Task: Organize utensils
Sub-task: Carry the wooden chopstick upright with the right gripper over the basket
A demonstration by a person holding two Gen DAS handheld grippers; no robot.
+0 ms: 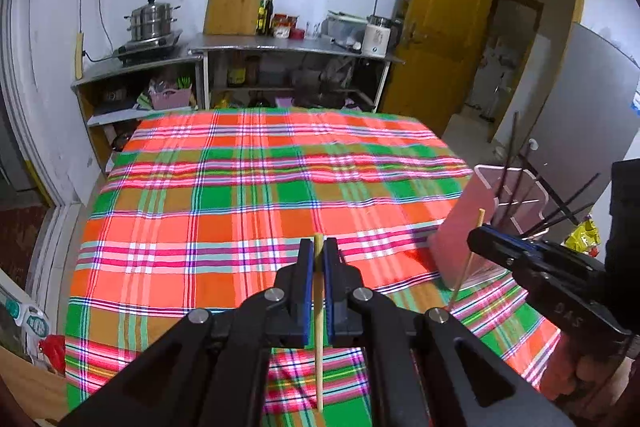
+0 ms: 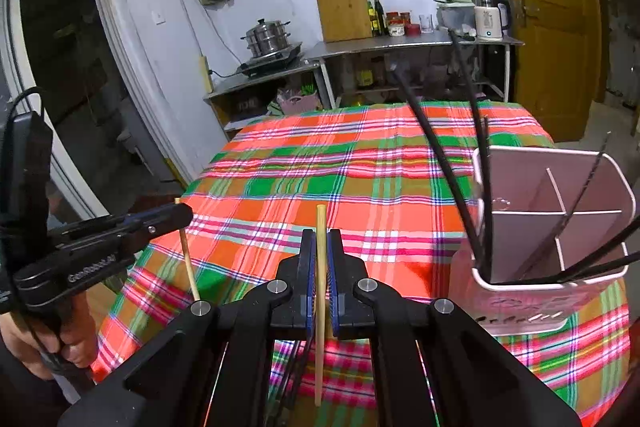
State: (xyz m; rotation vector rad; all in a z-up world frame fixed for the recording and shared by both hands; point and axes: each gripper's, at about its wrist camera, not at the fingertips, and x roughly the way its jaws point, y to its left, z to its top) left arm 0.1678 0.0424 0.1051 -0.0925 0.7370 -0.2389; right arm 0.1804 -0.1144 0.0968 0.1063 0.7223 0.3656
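Note:
My left gripper (image 1: 319,247) is shut on a light wooden chopstick (image 1: 319,339) and holds it upright above the plaid tablecloth (image 1: 256,195). My right gripper (image 2: 319,239) is shut on a second wooden chopstick (image 2: 320,307), also upright. Each gripper shows in the other's view: the right one (image 1: 478,233) at the right, the left one (image 2: 182,213) at the left. A pink divided utensil holder (image 2: 556,239) stands on the cloth to the right and holds several black chopsticks (image 2: 436,143). It also shows in the left wrist view (image 1: 468,227), just behind the right gripper.
A steel counter (image 1: 288,45) behind the table carries a steamer pot (image 1: 152,19), a cutting board (image 1: 234,1), bottles and a kettle (image 1: 378,35). A yellow door (image 1: 444,23) stands open at the right. The table's edges drop off left and far.

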